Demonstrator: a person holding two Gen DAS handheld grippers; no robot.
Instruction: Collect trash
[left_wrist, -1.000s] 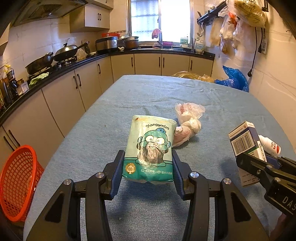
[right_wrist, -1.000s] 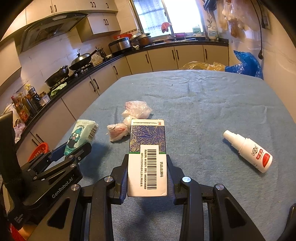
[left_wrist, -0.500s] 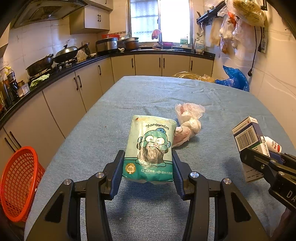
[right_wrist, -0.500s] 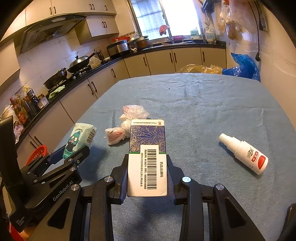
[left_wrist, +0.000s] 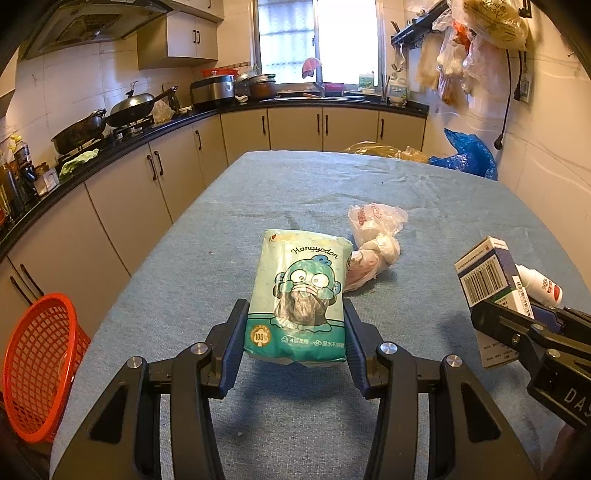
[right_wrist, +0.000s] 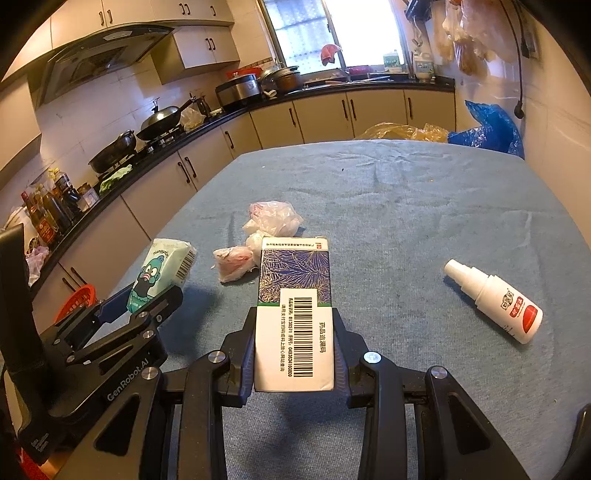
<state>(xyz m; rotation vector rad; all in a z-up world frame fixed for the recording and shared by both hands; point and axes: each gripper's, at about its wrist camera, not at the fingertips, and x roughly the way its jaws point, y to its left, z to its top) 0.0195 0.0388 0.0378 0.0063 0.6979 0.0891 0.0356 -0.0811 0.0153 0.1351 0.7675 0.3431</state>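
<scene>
Now the left claw (left_wrist: 295, 328) holds the tissue pack (left_wrist: 301, 295), the right claw (right_wrist: 294, 339) holds the box (right_wrist: 294, 314), and the red basket (left_wrist: 37, 369) sits low, left of the tabletop (left_wrist: 443, 206).

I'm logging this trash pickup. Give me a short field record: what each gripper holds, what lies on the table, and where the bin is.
left gripper: shut on green cartoon-printed tissue pack
right gripper: shut on blue-and-white barcoded carton
on blue tablecloth: crumpled white plastic bags, white spray bottle with red label
bin: red mesh basket, on floor off table's left edge
</scene>
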